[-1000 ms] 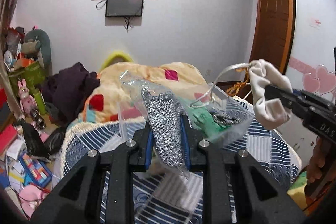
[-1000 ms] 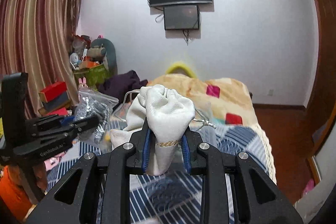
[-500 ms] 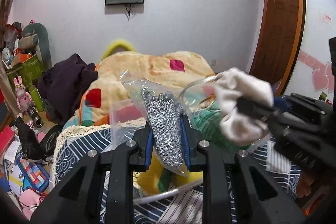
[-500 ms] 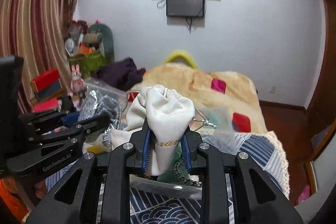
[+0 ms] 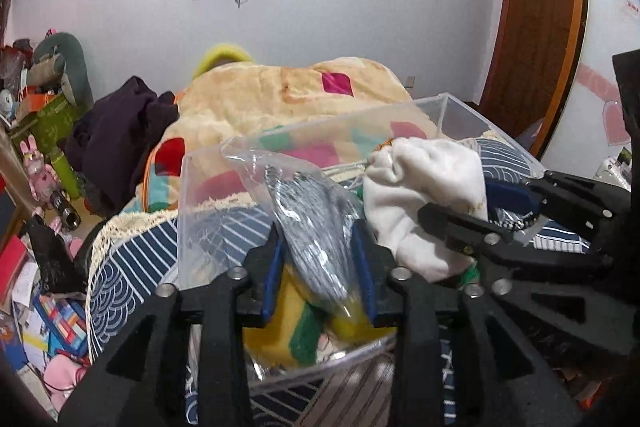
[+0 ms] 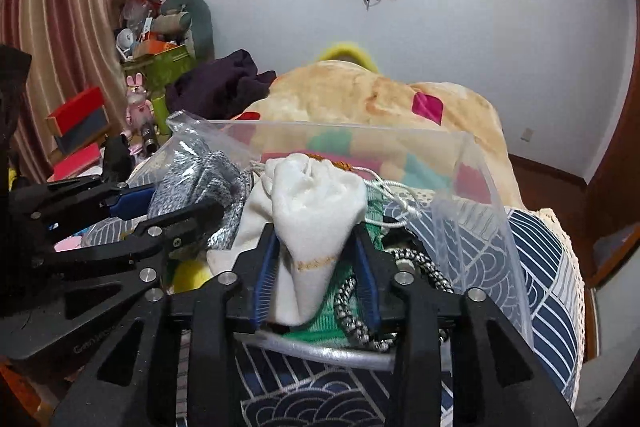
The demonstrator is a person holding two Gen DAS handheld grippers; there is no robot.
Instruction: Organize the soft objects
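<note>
My left gripper point(image 5: 318, 259) is shut on a clear plastic bag with a grey speckled cloth point(image 5: 312, 227) and holds it over a clear plastic bin point(image 5: 188, 211) on the bed. My right gripper point(image 6: 316, 267) is shut on a white cloth pouch point(image 6: 316, 203) with a drawstring, held inside the bin's opening point(image 6: 476, 195). The two grippers are side by side; the right one point(image 5: 456, 207) shows in the left wrist view and the left one point(image 6: 176, 211) in the right wrist view. A yellow and green sponge point(image 5: 296, 323), a green item point(image 6: 372, 211) and a braided cord point(image 6: 352, 311) lie in the bin.
The bin stands on a blue and white patterned bedcover point(image 6: 548, 291). A beige blanket point(image 5: 280, 95) and dark clothing point(image 5: 116, 131) lie behind it. Cluttered boxes and toys point(image 5: 40, 131) fill the floor at the left. A wooden door point(image 5: 536, 19) is at the right.
Both grippers have moved down and forward with their loads, and now hold them at the bin's opening. The bin fills far more of both views. Both stay shut.
</note>
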